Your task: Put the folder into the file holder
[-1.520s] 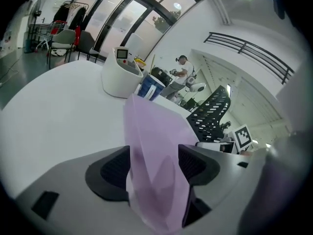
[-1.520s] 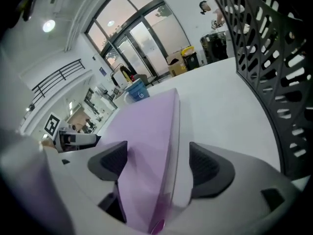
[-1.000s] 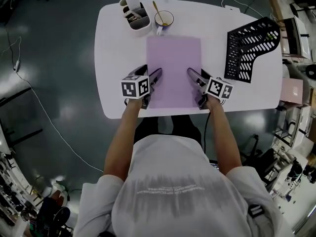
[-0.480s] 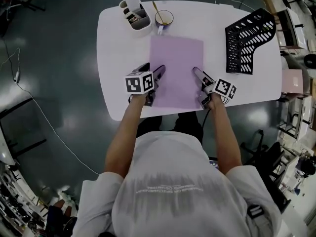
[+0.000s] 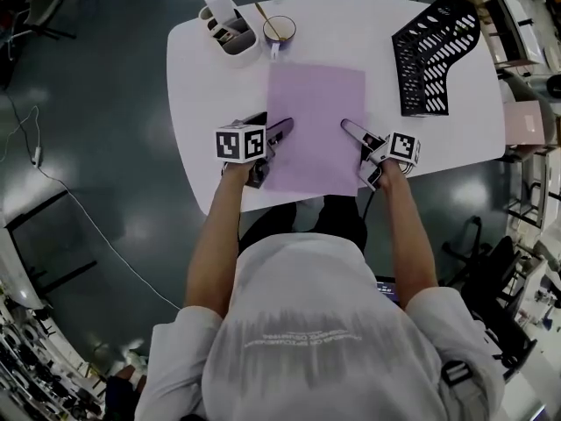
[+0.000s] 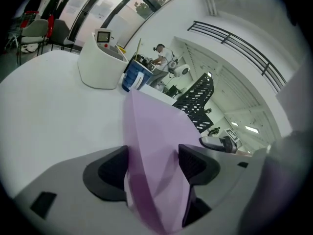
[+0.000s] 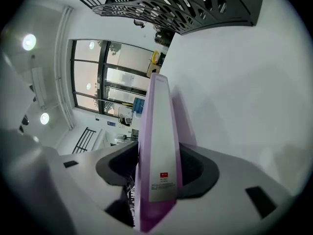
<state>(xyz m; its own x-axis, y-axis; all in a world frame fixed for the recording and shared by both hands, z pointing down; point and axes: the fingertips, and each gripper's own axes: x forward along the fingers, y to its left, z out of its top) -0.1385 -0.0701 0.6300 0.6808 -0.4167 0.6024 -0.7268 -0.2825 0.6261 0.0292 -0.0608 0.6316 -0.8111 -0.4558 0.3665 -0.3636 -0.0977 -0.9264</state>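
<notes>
- Clamped on the left edge of the purple folder (image 5: 316, 125) with the left gripper (image 5: 282, 130), pads tight on both faces.
- Just been closing the right gripper (image 5: 349, 130) on the opposite edge, folder between the jaws, pads now looking pressed on it too.
- Sitting mid-front on the white table (image 5: 210, 95), well apart from the file holder (image 5: 434, 55) over at the far right corner.
- Could sag or flop open in the middle on the lift, being pinched only at two thin edges.
- Might slide out on the right side if that fresh pinch isn't fully set.
- Could twist or crease it if the two hands drift apart or roll differently.
- Needs tipping upright before going in; otherwise likely to catch the holder's rim and shove or topple it.
- Looks empty, that black perforated holder.
- Can't really tell what's stuck in the white desk organiser (image 5: 230, 26) at the far left, just a few small bits.
- Just beside it, a cup (image 5: 280, 32) with a thin gold-ish stick or spoon leaning out.
</notes>
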